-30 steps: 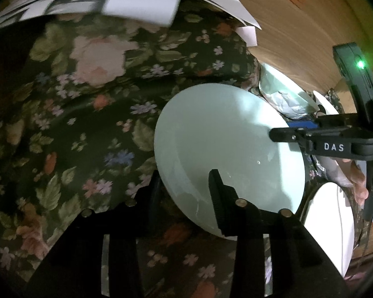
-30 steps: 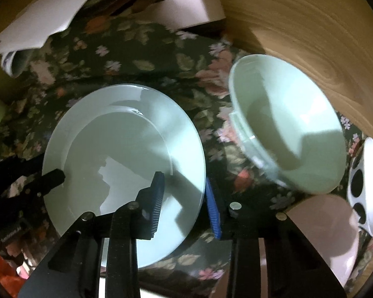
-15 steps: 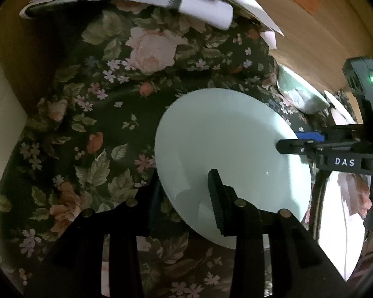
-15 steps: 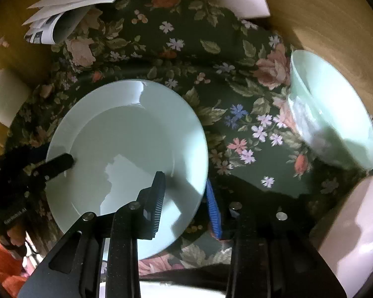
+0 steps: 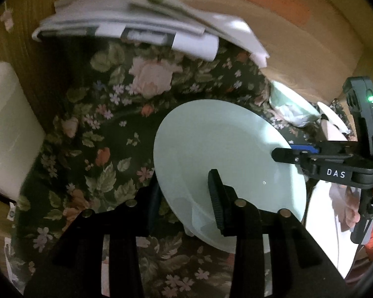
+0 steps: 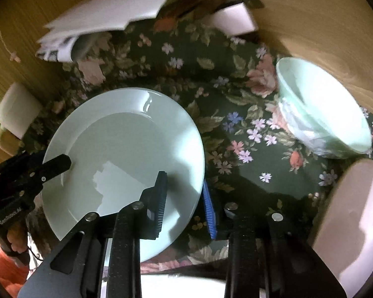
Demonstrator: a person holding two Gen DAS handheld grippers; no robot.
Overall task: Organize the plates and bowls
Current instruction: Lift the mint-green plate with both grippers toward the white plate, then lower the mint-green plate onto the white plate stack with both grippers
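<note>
The left claw (image 5: 186,193) grips the near rim of a pale green plate (image 5: 226,159), 1 finger on top of the plate and the other below its edge. The right claw (image 6: 185,206) clamps the opposite rim of the same plate (image 6: 126,154), its black finger over the top face and its blue finger under the edge. In the left view the right claw (image 5: 284,152) reaches in from the right side onto the rim. The plate is tilted above the floral cloth (image 6: 226,94) that covers the desk. Right of the plate, well apart, a pale green bowl (image 6: 323,109) sits on the cloth, with a pink dish (image 6: 348,218) near it at the close right. Farther back, a stack of papers (image 5: 141,27) lies at the cloth's far edge.
</note>
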